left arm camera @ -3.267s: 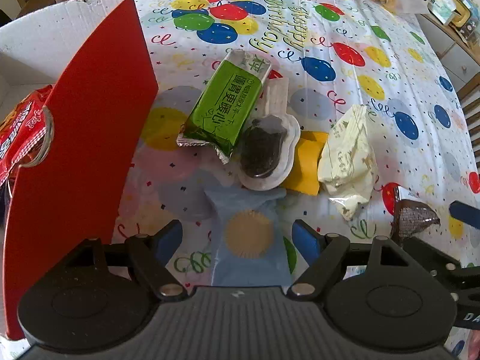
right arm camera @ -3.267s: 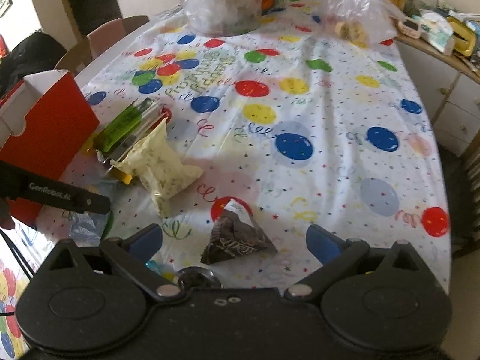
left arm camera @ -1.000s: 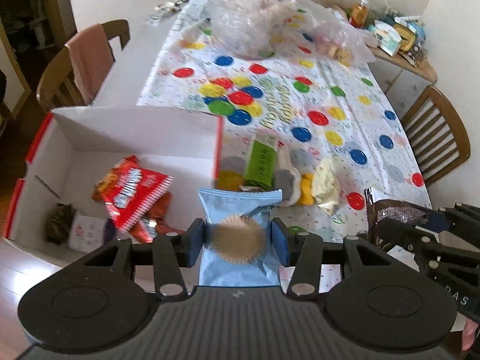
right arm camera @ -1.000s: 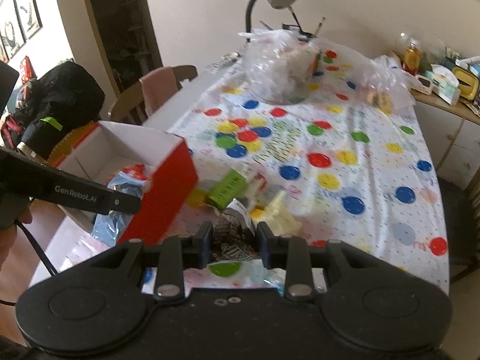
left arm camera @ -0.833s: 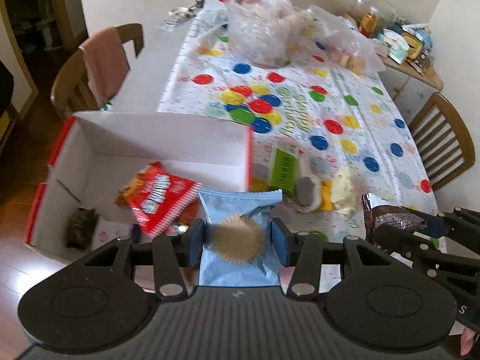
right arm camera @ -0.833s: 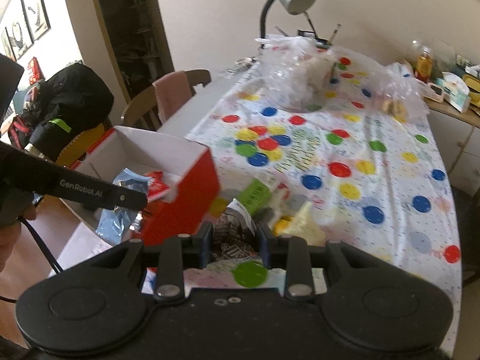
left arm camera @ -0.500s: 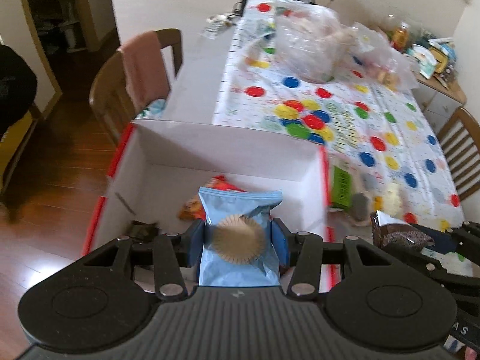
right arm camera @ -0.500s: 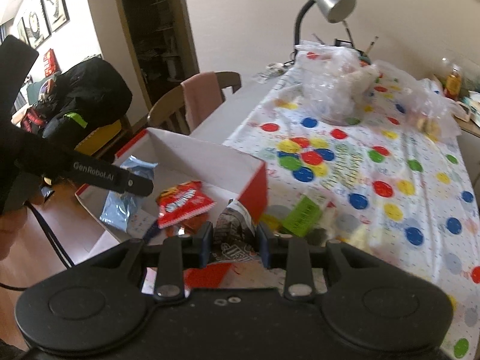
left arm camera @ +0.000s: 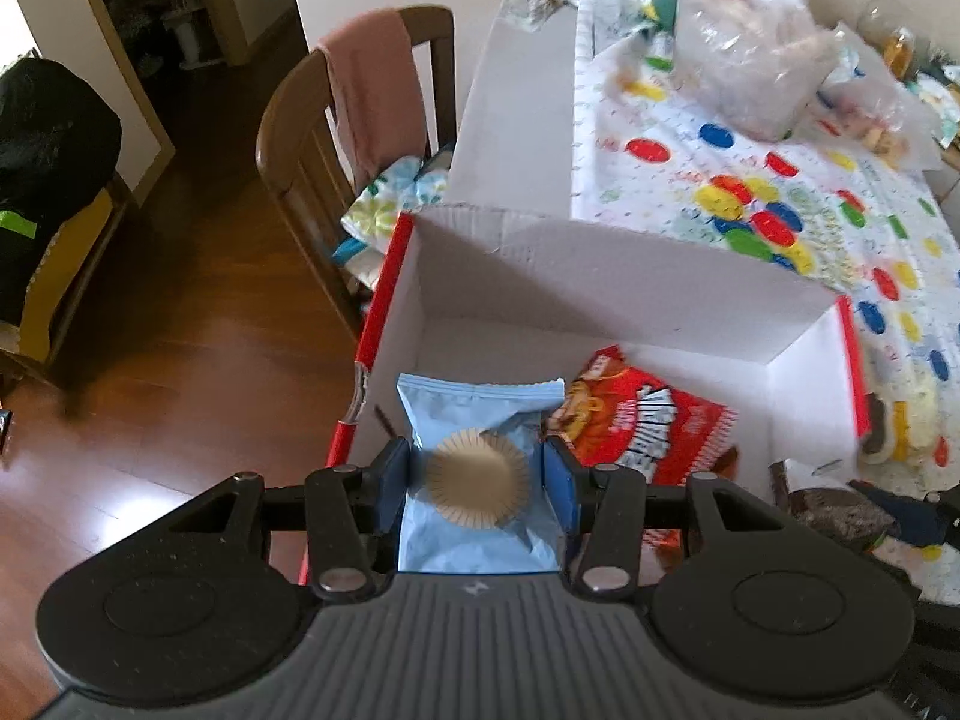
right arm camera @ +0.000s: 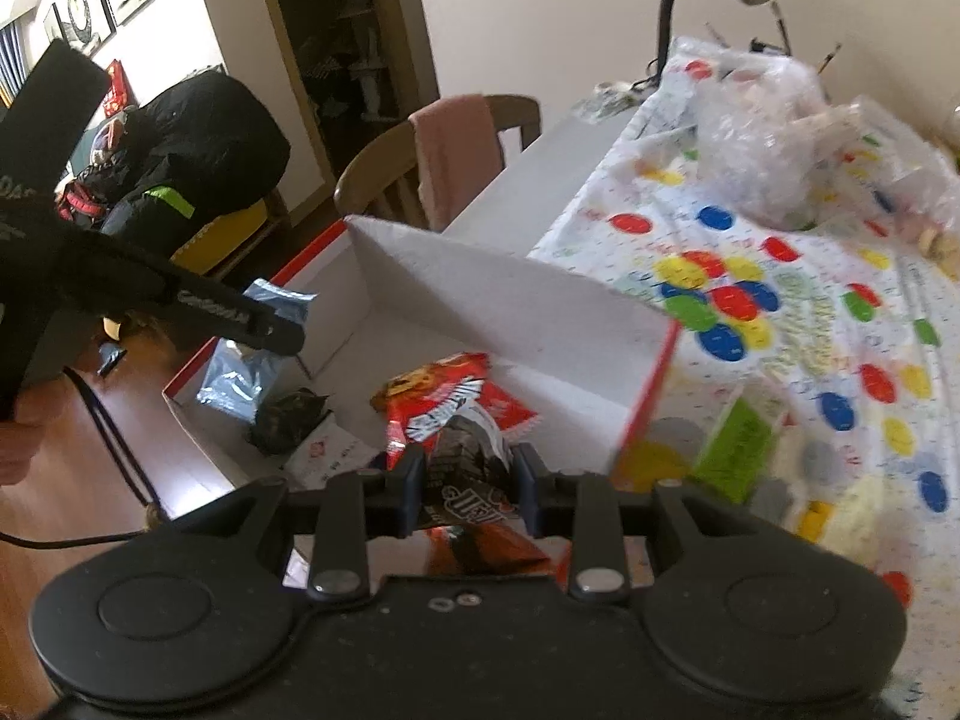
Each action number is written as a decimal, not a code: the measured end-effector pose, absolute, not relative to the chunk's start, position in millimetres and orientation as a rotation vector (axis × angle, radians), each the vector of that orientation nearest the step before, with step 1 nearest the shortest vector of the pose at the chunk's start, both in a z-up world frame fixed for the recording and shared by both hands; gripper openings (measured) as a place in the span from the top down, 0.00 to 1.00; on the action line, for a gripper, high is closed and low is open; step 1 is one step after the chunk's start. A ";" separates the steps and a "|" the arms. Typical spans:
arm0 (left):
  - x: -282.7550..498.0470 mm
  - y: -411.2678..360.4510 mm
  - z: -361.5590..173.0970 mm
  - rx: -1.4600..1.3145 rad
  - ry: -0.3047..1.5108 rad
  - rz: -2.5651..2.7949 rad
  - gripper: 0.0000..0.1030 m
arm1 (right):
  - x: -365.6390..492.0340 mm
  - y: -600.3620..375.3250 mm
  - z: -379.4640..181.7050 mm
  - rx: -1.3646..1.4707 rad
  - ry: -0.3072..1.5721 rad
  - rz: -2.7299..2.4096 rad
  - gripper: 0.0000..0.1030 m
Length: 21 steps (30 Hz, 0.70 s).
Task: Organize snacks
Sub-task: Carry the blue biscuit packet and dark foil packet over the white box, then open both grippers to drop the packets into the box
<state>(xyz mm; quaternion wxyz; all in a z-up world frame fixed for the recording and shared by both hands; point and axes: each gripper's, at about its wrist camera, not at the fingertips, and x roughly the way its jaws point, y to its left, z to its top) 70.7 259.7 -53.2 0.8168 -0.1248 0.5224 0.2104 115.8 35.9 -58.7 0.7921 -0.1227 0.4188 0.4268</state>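
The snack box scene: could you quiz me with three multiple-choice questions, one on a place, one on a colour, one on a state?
1. Where is the red chip bag?
A. inside the box
B. on the chair
C. on the floor

2. What colour is the packet in the left gripper?
A. green
B. light blue
C. yellow

3. The right gripper is:
A. open, empty
B. shut on the dark packet
C. out of view

Answers: 1 A, it lies on the box floor. 2 B, blue wrapper with a tan cake picture. 3 B, both fingers press its sides.
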 end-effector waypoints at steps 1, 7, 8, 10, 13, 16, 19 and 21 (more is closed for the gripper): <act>72.9 261.6 -57.6 -0.257 1.123 0.452 0.54 | 115.4 40.2 -62.0 -0.265 0.908 0.923 0.71; 80.8 263.7 -79.0 -0.224 1.170 0.429 0.54 | 109.9 66.3 -81.7 -0.270 0.952 0.960 0.71; 81.5 263.3 -82.8 -0.220 1.179 0.425 0.54 | 108.6 69.7 -85.3 -0.272 0.961 0.969 0.71; 82.8 262.2 -89.4 -0.208 1.194 0.415 0.54 | 106.3 74.8 -90.9 -0.279 0.976 0.982 0.71; 84.6 259.6 -98.1 -0.184 1.216 0.409 0.54 | 101.3 81.0 -99.2 -0.303 0.997 0.997 0.71; 86.8 259.6 -106.0 -0.178 1.239 0.407 0.54 | 98.4 85.7 -107.7 -0.325 1.015 0.996 0.71; 88.0 255.7 -112.0 -0.157 1.255 0.413 0.54 | 96.5 88.7 -114.1 -0.341 1.027 0.990 0.71; 88.8 251.9 -113.0 -0.136 1.256 0.404 0.54 | 95.1 88.9 -117.3 -0.346 1.033 0.987 0.70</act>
